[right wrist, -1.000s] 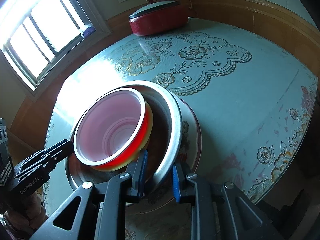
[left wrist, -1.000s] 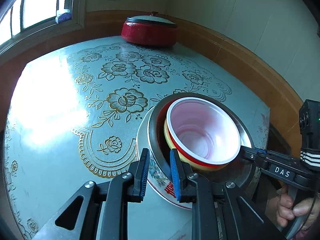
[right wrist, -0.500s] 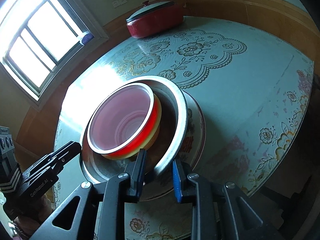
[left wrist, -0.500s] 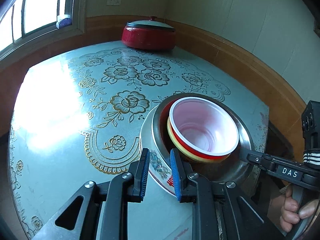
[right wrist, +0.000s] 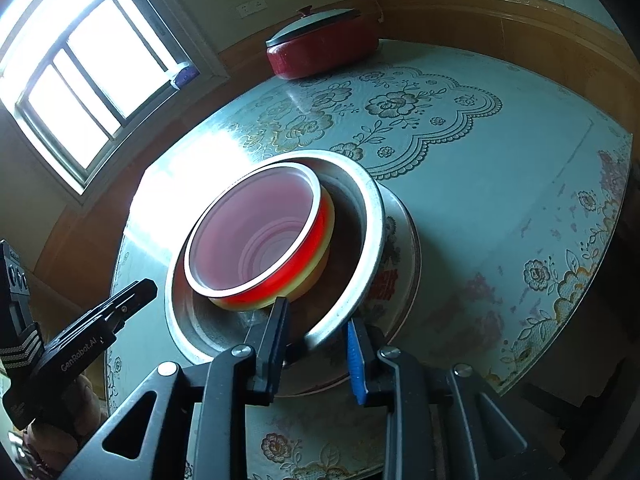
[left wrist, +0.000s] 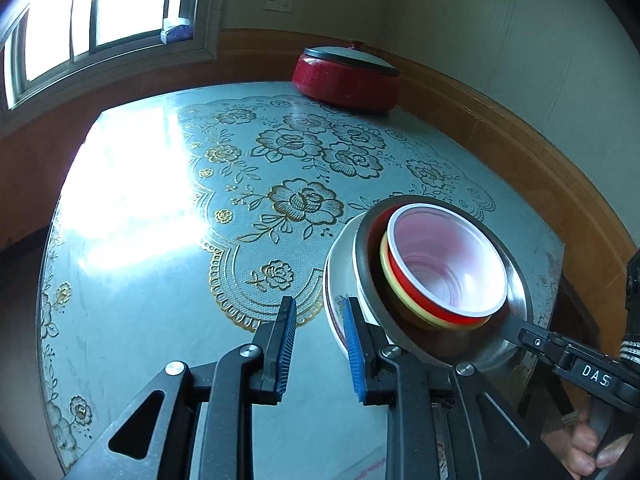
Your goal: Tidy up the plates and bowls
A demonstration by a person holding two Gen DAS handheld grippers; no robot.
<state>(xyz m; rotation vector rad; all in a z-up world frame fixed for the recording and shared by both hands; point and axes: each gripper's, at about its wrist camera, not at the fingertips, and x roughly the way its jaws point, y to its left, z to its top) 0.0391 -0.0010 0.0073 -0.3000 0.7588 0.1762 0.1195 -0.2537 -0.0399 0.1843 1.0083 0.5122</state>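
Observation:
A stack of dishes hangs tilted above the table: a red bowl with a pale inside sits in a yellow bowl, inside a steel bowl, backed by a white floral plate. My right gripper is shut on the steel bowl's rim and holds the stack; it shows at the right of the left wrist view. The red bowl fills the middle of the right wrist view. My left gripper is open and empty just left of the stack, and appears at left.
A round table under a pale blue floral cloth lies below. A red lidded pot stands at its far side by the wood-panelled wall. A window is at the far left.
My left gripper has let go of the plate's rim and drawn back to the left. The right gripper has lifted and tilted the stack further.

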